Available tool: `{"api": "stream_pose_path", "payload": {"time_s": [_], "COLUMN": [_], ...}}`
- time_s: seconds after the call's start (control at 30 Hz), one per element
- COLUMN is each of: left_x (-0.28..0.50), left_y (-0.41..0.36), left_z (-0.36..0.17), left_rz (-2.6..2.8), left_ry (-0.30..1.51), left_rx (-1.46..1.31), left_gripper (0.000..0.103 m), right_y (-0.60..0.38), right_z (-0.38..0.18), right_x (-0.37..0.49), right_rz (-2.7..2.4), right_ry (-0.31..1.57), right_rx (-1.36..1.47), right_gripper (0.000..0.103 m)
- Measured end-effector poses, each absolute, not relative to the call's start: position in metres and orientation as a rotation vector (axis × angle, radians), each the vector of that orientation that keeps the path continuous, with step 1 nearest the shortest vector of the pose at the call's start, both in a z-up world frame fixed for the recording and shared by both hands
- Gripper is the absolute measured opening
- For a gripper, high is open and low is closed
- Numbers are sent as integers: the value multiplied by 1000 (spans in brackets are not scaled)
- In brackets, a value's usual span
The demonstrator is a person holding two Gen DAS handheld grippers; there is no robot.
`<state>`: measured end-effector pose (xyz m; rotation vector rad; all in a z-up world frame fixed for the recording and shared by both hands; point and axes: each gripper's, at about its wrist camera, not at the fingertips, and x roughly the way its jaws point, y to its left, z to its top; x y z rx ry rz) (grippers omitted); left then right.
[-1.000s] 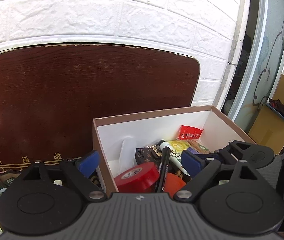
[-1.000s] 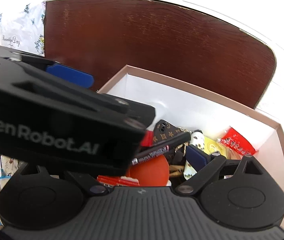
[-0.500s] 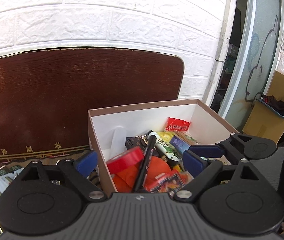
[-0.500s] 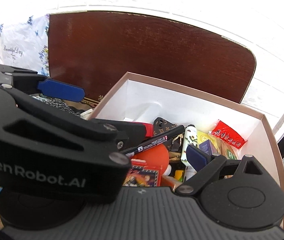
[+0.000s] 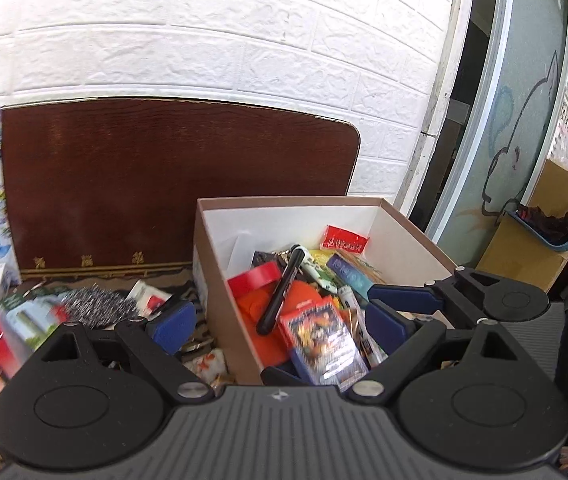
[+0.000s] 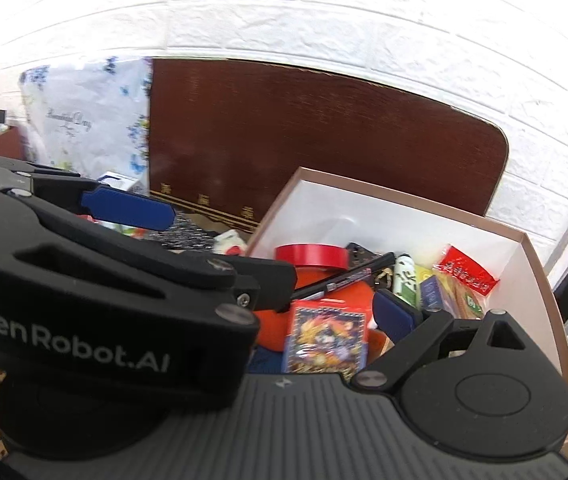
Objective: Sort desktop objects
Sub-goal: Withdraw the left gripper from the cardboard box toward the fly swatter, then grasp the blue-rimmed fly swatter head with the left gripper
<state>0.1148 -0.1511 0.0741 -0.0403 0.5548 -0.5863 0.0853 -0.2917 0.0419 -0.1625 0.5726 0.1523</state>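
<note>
Two grippers, then: where does each one sit?

– Both hang at the cardboard box (image 5: 204, 264). In the left wrist view the left gripper (image 5: 280, 320) straddles the box's near left wall, one blue pad outside at 8 o'clock, the other inside at 4 o'clock. Its jaws are spread wide and nothing is between them.

– And the right one?

– The right gripper (image 6: 325, 338) reaches over the box from 3 o'clock. In its own view the left gripper's body covers its left finger. The right finger stands well out to the side, so it is released too, gripping nothing.

– What lies inside the box?

– A colourful card pack (image 5: 321, 340) lies flat at the near end, at 6 o'clock. A black marker (image 5: 280, 292) slants across an orange piece (image 5: 297, 302) at the centre, with its cap end toward 12. A red tape roll (image 5: 260, 276) lies just beside the marker at 10 o'clock. A red sachet (image 5: 345, 238) lies against the far wall at 1 o'clock.

– Anything outside it?

– A steel scourer (image 5: 96, 310) lies on the table at 9 o'clock of the box, blurred, among small packets I cannot make out. A dark brown board (image 5: 164, 180) leans on the white brick wall (image 5: 204, 40) behind, and a floral bag (image 6: 92, 120) stands at its left edge.
</note>
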Motion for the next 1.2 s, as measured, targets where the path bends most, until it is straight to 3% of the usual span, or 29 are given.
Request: {"api": "stream_pose_path", "payload": {"time_s": [0.23,0.53,0.93,1.03,1.2], "left_x": [74,45,62,71,87], "left_y": [-111,-60,-25,-22,-22], "left_z": [60,14,-36,-42,-53], "left_rz": [-532,-474,-368,-363,-370], "left_ry": [532,629,747,772,817], "left_rx": [-65,-171,-225,-244,-278], "left_gripper": [95,95,92,86,69], "right_y": [-253,-212,-185,-185,-184], "right_z": [32,-5,-59,-66,-70], "right_x": [54,31,24,25,32], "right_rz": [214,325,311,310,298], "right_ry": [542,607,694,697,670], "right_rx": [-208,-135,-120,-132,-163], "right_gripper": [94,94,94,94,94]}}
